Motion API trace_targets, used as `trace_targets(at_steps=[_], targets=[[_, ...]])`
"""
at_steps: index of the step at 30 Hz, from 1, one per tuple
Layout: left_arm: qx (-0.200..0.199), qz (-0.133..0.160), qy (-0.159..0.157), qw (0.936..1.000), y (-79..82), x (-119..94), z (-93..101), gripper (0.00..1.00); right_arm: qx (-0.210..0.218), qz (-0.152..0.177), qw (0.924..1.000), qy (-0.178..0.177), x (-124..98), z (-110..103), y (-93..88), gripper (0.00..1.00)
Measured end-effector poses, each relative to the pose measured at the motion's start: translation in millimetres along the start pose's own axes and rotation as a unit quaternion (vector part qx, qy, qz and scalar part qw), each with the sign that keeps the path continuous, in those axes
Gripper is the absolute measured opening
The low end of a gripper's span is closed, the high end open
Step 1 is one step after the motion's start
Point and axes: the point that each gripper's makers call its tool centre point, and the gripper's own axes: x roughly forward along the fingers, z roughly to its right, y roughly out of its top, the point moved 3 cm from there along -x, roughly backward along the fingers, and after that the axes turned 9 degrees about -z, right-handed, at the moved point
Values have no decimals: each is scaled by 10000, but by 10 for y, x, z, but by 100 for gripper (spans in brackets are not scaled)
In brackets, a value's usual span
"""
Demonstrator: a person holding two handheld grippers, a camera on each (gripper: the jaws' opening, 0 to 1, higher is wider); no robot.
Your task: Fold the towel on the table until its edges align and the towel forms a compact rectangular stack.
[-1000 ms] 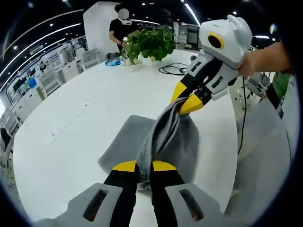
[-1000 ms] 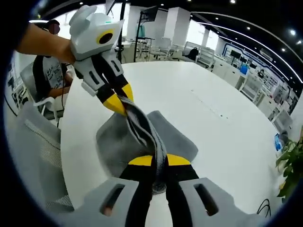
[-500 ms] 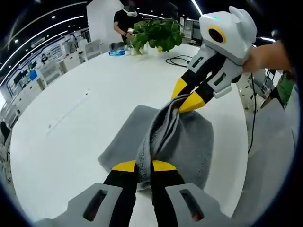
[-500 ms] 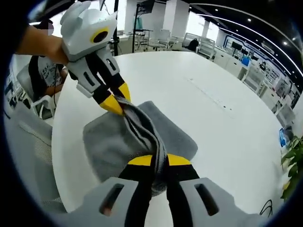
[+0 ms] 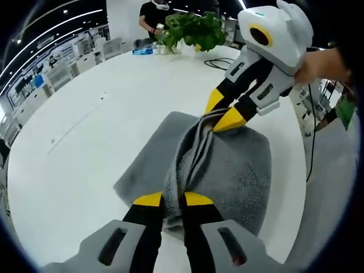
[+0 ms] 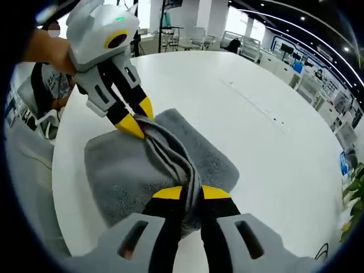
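Observation:
A grey towel (image 5: 227, 170) lies partly on the white table (image 5: 96, 131), with one edge bunched up and stretched between both grippers. My left gripper (image 5: 173, 200) is shut on one end of that raised edge. The right gripper (image 5: 220, 116), held by a hand, is shut on the other end, a little farther across the towel. In the right gripper view the same towel (image 6: 122, 170) spreads over the table (image 6: 267, 148); my right gripper (image 6: 186, 193) pinches its near corner and the left gripper (image 6: 138, 120) holds the far one.
A potted plant (image 5: 196, 31) and a black cable (image 5: 219, 61) sit at the table's far end, where a person (image 5: 154, 17) stands. The table edge (image 5: 298, 170) runs close beside the towel. Chairs (image 6: 34, 96) stand beyond the edge in the right gripper view.
Both grippers have gone down toward the table with the towel edge still held. More of the towel now lies flat and spread on the tabletop.

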Motion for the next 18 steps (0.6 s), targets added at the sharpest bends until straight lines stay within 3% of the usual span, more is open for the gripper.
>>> trace_targets(at_steps=[10, 18], targets=[[-290, 11, 57, 9996, -5, 31, -90, 21, -200, -45, 9998, -47, 73, 78, -8, 16], [-707, 98, 140, 9974, -22, -6, -122, 22, -197, 77, 9994, -277, 48, 143, 30, 22]])
